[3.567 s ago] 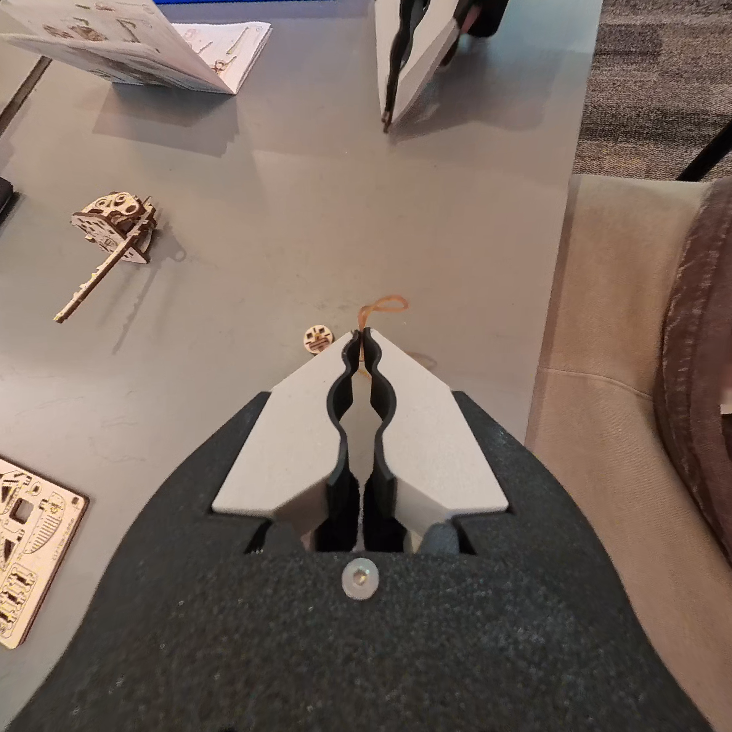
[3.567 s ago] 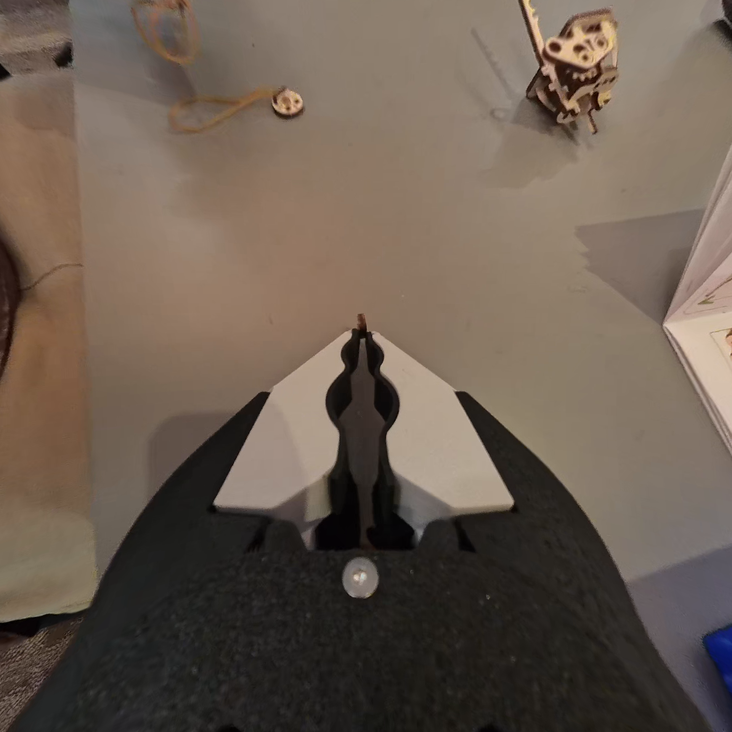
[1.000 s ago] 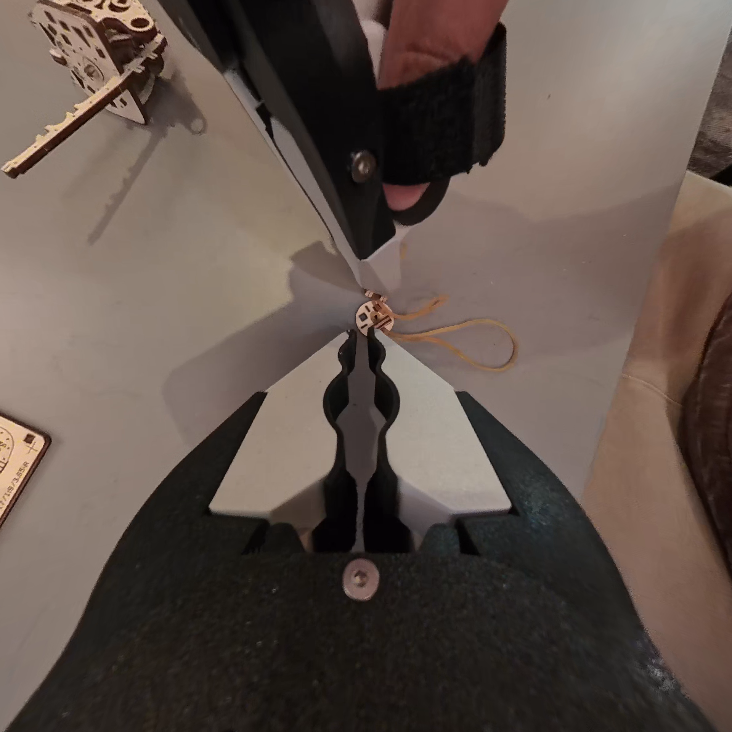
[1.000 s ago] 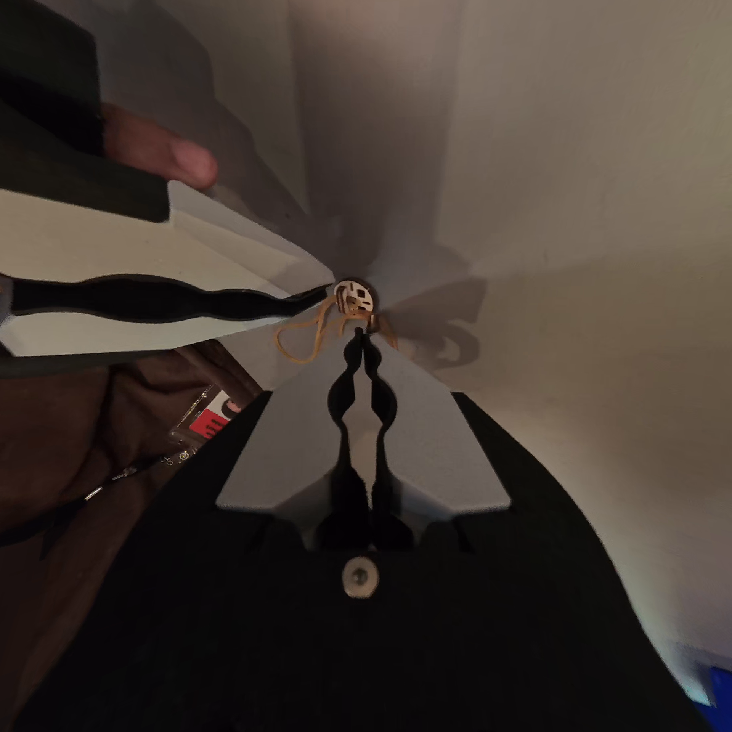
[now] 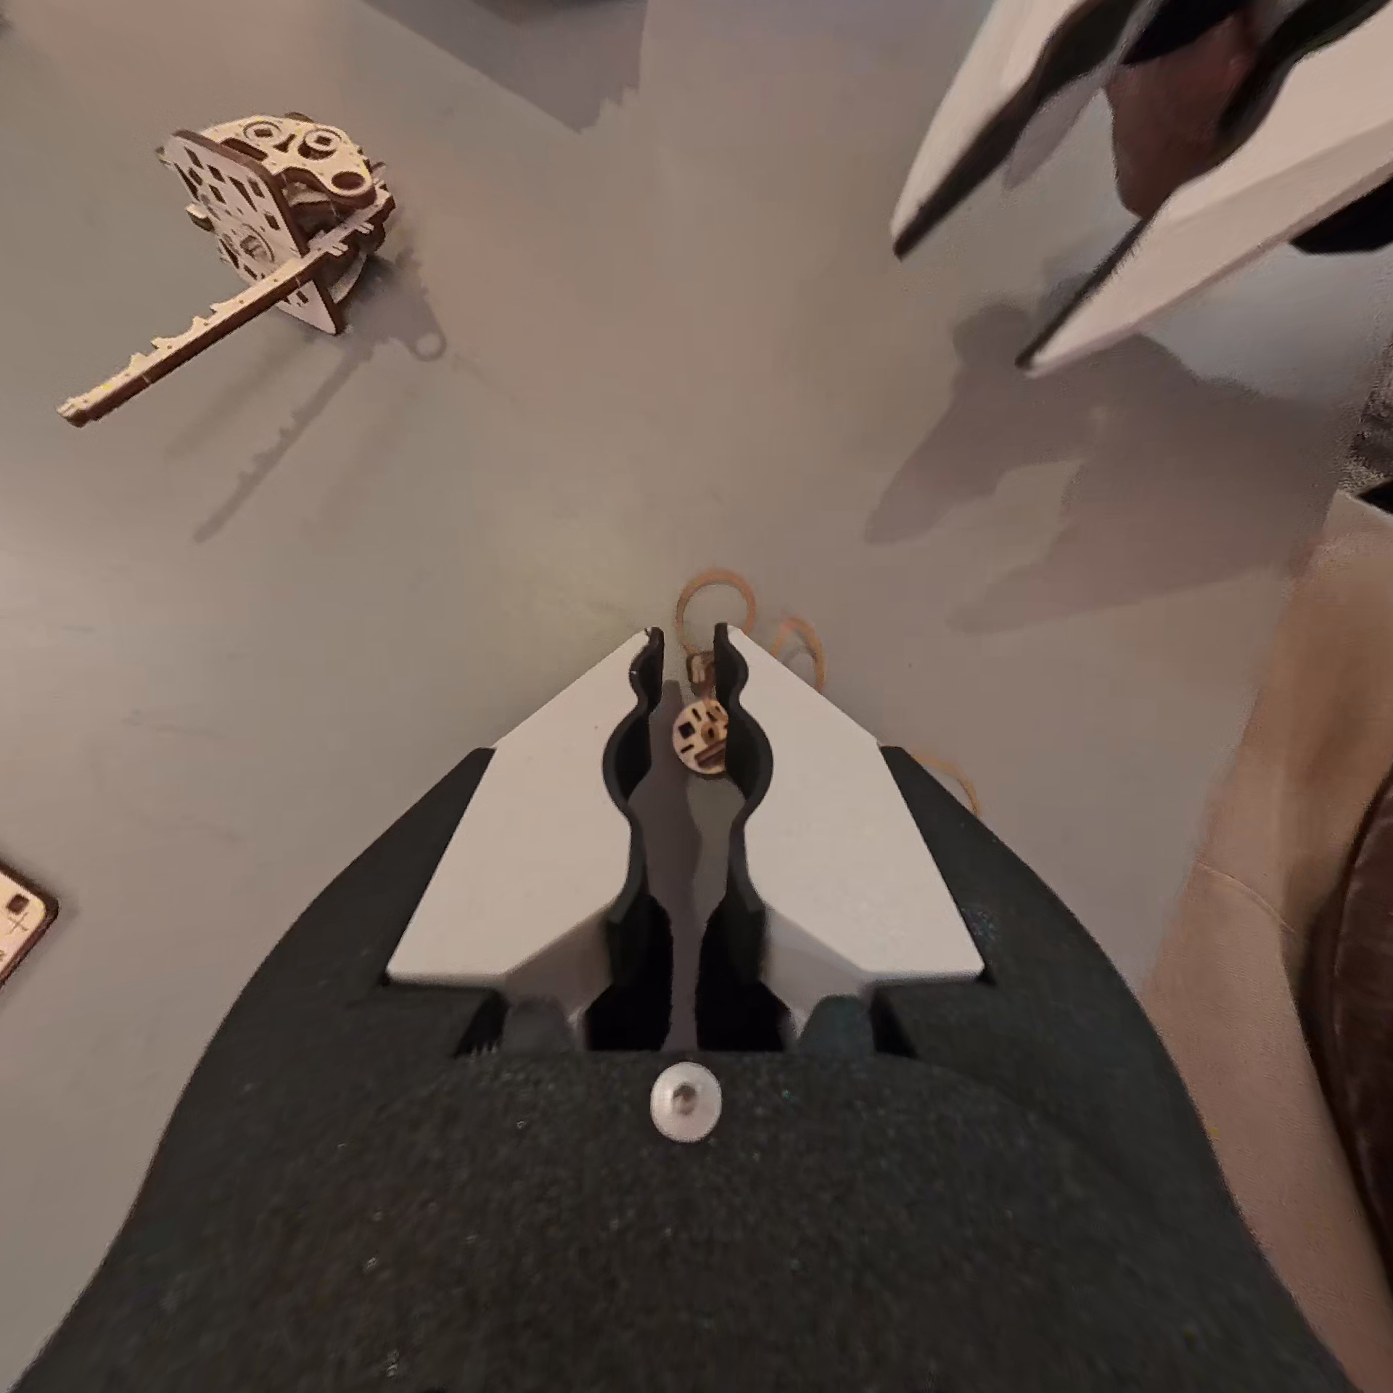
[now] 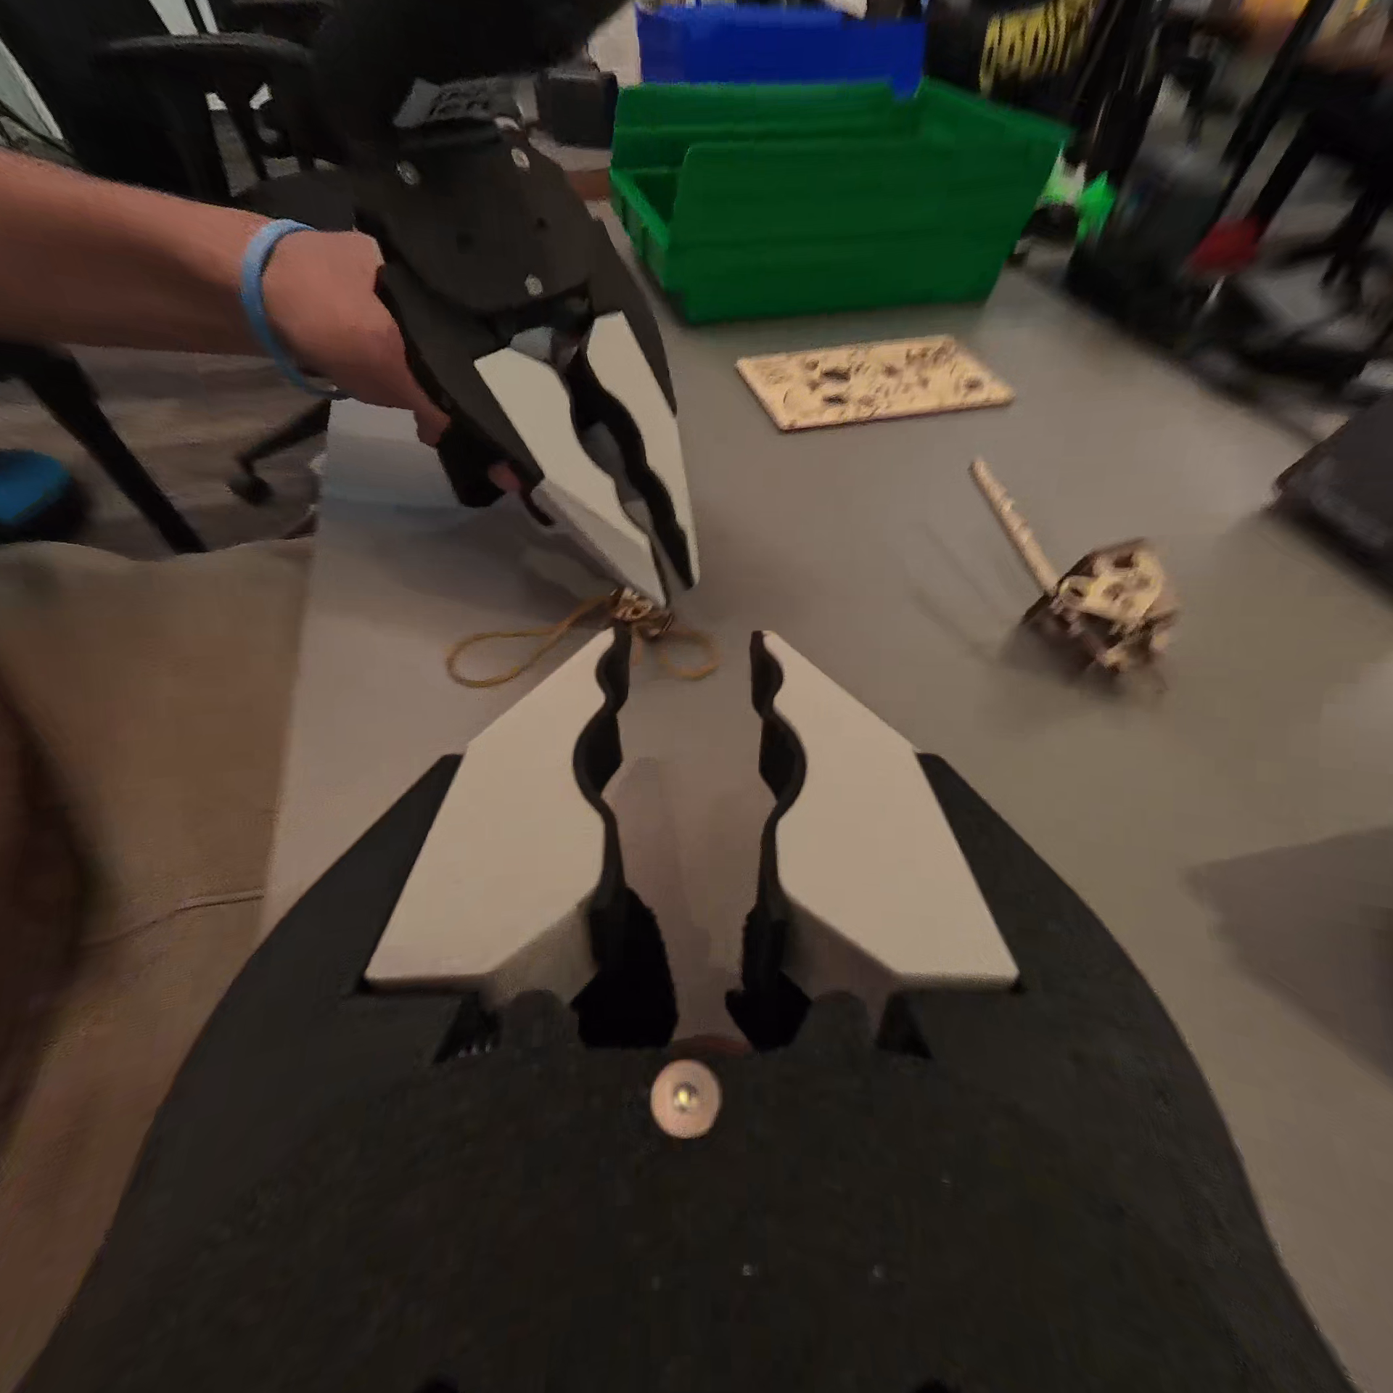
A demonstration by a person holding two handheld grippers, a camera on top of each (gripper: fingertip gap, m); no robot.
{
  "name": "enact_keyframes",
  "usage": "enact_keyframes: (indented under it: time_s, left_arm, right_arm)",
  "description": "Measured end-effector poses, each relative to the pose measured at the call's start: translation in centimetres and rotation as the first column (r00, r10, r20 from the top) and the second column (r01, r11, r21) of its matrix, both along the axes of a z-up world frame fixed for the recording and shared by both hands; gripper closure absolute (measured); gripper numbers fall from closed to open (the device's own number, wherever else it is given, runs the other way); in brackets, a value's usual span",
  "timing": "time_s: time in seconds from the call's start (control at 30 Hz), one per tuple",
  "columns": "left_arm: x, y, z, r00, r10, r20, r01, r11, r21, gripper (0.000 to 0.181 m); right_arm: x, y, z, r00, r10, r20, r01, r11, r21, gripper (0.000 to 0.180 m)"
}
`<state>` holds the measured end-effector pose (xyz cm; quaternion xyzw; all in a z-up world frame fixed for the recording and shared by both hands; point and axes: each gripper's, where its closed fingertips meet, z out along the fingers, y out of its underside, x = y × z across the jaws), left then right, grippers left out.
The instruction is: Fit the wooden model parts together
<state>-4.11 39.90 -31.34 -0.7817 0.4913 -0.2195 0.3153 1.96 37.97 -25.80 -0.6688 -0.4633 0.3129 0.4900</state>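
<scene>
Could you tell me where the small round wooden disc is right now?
In the left wrist view, the wooden disc lies between the left gripper's open fingers, rubber bands just beyond.

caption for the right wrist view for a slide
Open right gripper faces the left gripper poised over a small wooden disc tangled in rubber bands.

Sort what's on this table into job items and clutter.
Job:
small round wooden disc
tan rubber band
part-built wooden model with toothed bar
flat wooden parts sheet

Clutter:
green plastic bin
blue container
beige cushion
</scene>
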Motion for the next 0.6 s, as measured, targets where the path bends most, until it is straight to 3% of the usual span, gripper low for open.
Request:
enact_keyframes:
  time_s: [0.13,0.27,0.33,0.47,0.6]
  left_arm:
    - [-1.0,1.1,-0.2,0.998,0.035,-0.054,-0.033,0.999,0.039,0.174]
    - [-2.9,0.9,0.9,0.996,0.084,-0.024,-0.084,0.996,0.002,0.172]
    - [-3.8,0.2,1.5,0.993,0.114,-0.023,-0.114,0.993,-0.007,0.171]
    - [-4.7,-2.0,1.6,0.984,0.174,-0.034,-0.173,0.985,0.011,0.167]
    - [-3.1,-3.6,1.6,0.981,0.192,-0.025,-0.189,0.978,0.09,0.155]
  right_arm:
    - [-1.7,0.5,0.3,0.968,0.244,0.059,-0.248,0.966,0.071,0.148]
    - [-2.8,1.6,-3.3,0.811,0.435,0.392,-0.514,0.85,0.119,0.142]
    - [-3.5,2.3,-4.3,0.727,0.469,0.501,-0.603,0.785,0.141,0.152]
    - [-5.6,1.6,-4.5,0.657,0.572,0.491,-0.709,0.69,0.145,0.159]
    - [-6.2,1.1,-5.2,0.614,0.621,0.488,-0.746,0.658,0.102,0.158]
